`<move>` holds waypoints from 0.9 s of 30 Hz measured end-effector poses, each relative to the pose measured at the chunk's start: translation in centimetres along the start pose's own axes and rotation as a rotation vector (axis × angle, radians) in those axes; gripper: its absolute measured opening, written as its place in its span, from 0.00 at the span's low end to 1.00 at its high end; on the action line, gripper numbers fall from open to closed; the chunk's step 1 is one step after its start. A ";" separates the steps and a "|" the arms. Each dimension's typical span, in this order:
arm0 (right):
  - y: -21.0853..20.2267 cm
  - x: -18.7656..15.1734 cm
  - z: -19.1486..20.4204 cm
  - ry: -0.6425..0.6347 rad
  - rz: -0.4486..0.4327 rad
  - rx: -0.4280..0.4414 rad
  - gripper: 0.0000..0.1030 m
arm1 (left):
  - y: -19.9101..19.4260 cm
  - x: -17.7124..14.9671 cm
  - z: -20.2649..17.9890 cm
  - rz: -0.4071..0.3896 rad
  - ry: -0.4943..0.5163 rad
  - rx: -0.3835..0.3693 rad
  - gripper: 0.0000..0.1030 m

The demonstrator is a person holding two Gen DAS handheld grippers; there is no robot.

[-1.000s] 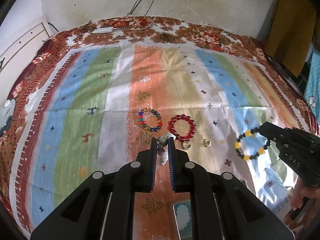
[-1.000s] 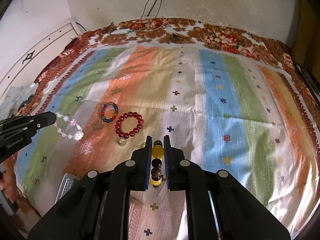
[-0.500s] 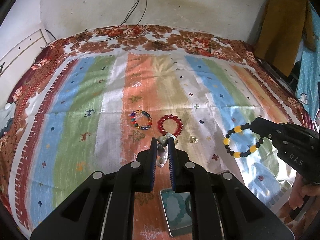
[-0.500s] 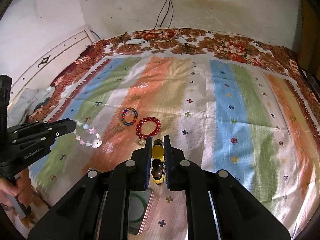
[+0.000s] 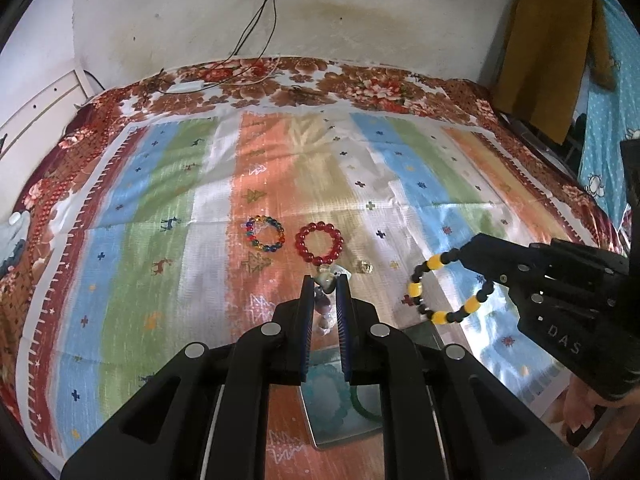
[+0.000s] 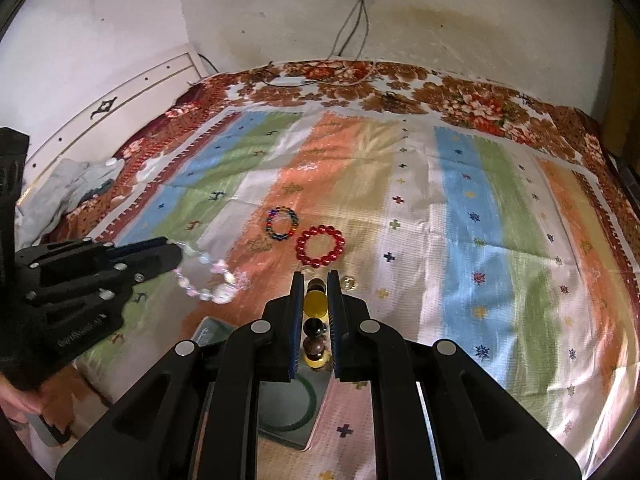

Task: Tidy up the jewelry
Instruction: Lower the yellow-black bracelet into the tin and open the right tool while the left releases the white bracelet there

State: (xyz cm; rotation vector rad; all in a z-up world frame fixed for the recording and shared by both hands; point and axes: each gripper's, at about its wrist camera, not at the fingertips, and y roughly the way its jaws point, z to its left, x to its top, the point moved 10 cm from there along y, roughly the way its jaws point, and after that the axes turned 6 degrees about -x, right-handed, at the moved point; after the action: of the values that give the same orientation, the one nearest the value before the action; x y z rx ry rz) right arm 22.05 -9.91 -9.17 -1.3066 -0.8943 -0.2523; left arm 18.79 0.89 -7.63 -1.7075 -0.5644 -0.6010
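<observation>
A red bracelet [image 5: 319,244] and a multicoloured bracelet [image 5: 264,233] lie on a pastel-striped cloth [image 5: 168,216] bordered with brown flowers.

I can read very little here. On the side of my right gripper [image 5: 460,257], as my left wrist camera sees it, pale raised letters spell "DAS" near the lower right of its black body. On the side of my left gripper [image 6: 176,254], seen from my right wrist camera, there is a line of small pale lettering low on the black housing, but it is too blurred and too tilted for me to make out the word with any certainty. The cloth [image 5: 400,184] on the bed carries woven crosses, deer and tree shapes, yet no letters or numbers that I can read.
</observation>
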 end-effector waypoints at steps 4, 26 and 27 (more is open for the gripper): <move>-1.0 -0.2 0.8 -0.021 -0.009 0.013 0.12 | -0.5 -0.8 -0.3 -0.001 -0.001 -0.005 0.10; 1.1 -3.9 0.2 -0.009 0.103 -0.026 0.39 | -0.4 -3.4 1.0 0.053 -0.064 0.033 0.48; 1.2 -3.9 -0.2 0.000 0.106 -0.032 0.41 | -0.4 -3.4 1.3 0.054 -0.068 0.036 0.49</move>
State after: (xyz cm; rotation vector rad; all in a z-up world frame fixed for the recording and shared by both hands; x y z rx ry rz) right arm 20.34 -10.93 -12.75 -1.3795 -0.8216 -0.1846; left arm 16.13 2.02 -9.78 -1.7085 -0.5724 -0.4926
